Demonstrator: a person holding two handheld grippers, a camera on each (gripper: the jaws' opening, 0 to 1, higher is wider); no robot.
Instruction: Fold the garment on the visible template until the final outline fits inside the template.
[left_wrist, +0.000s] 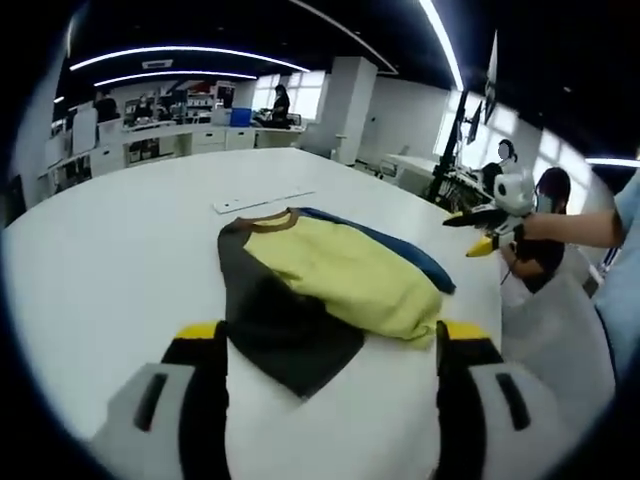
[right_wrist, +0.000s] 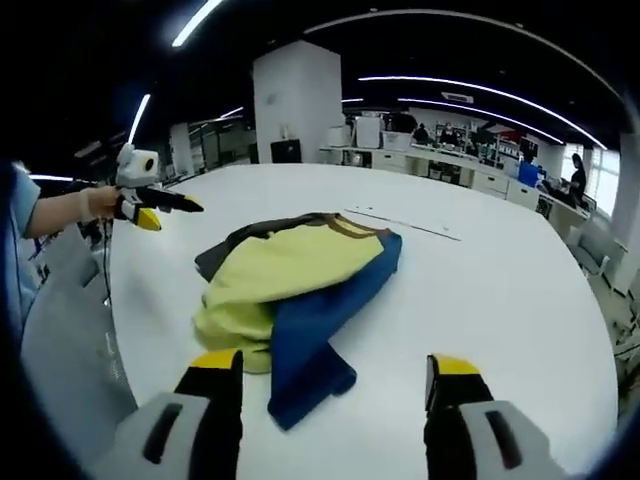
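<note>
A garment (left_wrist: 330, 275) with a yellow body, one dark grey sleeve and one blue sleeve lies bunched on the white table (left_wrist: 120, 240). In the right gripper view the garment (right_wrist: 290, 275) shows its blue sleeve nearest me. My left gripper (left_wrist: 335, 345) stands open just short of the grey sleeve, nothing between its jaws. My right gripper (right_wrist: 338, 375) is open too, near the blue sleeve's end. The other gripper (left_wrist: 490, 220) hangs in the air at the right of the left gripper view; in the right gripper view the left gripper (right_wrist: 150, 205) shows at the left, held by a hand.
A thin white strip (left_wrist: 262, 200) lies on the table beyond the collar; the same strip (right_wrist: 405, 222) appears past the garment. A person sits by the table's right edge (left_wrist: 535, 235). Desks and shelves line the far wall. A pillar (right_wrist: 295, 105) stands behind.
</note>
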